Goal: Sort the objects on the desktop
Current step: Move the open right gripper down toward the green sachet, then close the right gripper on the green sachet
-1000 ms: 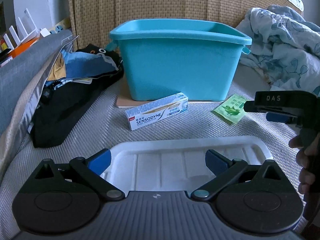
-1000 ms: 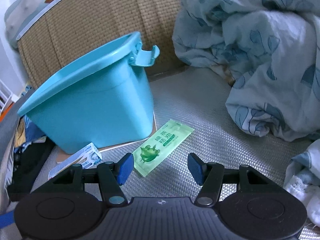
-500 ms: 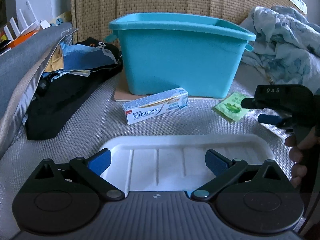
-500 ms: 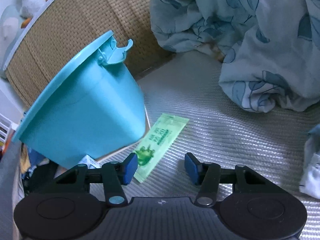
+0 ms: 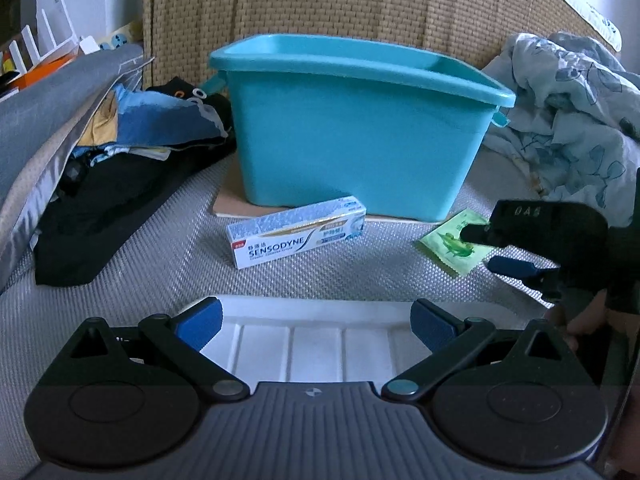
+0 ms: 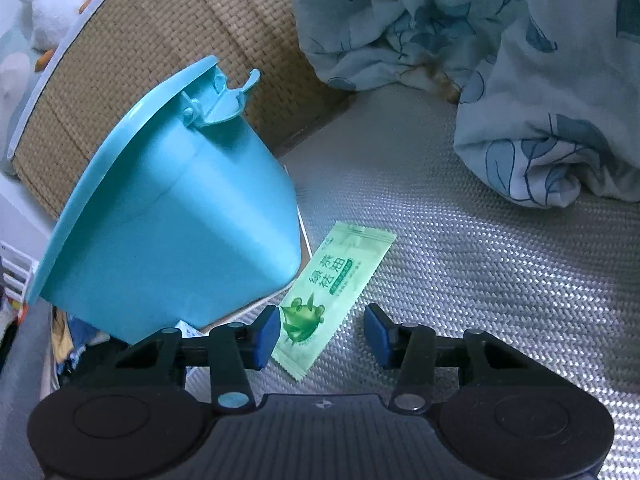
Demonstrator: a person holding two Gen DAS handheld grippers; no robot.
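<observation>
A green sachet [image 6: 334, 288] lies flat on the woven mat beside the teal bin [image 6: 172, 232]. My right gripper [image 6: 320, 334] is open, tilted, with the sachet's near end between its fingers; I cannot tell if they touch it. In the left wrist view the sachet [image 5: 450, 242] lies right of the bin [image 5: 352, 132], with the right gripper [image 5: 488, 248] over it. A white Sensodyne toothpaste box [image 5: 296, 236] lies in front of the bin. My left gripper [image 5: 316, 322] is open and empty above a white tray [image 5: 320, 344].
A crumpled blue-patterned blanket [image 6: 500, 64] lies at the right. Folded dark clothes [image 5: 132, 164] and a grey cushion [image 5: 44, 120] lie at the left. A woven headboard [image 5: 360, 4] stands behind the bin. The bin sits on a thin board [image 5: 230, 204].
My right gripper has moved forward and down onto the sachet and rolled to one side. The left gripper has drifted slightly, so the scene sits a little higher and nearer.
</observation>
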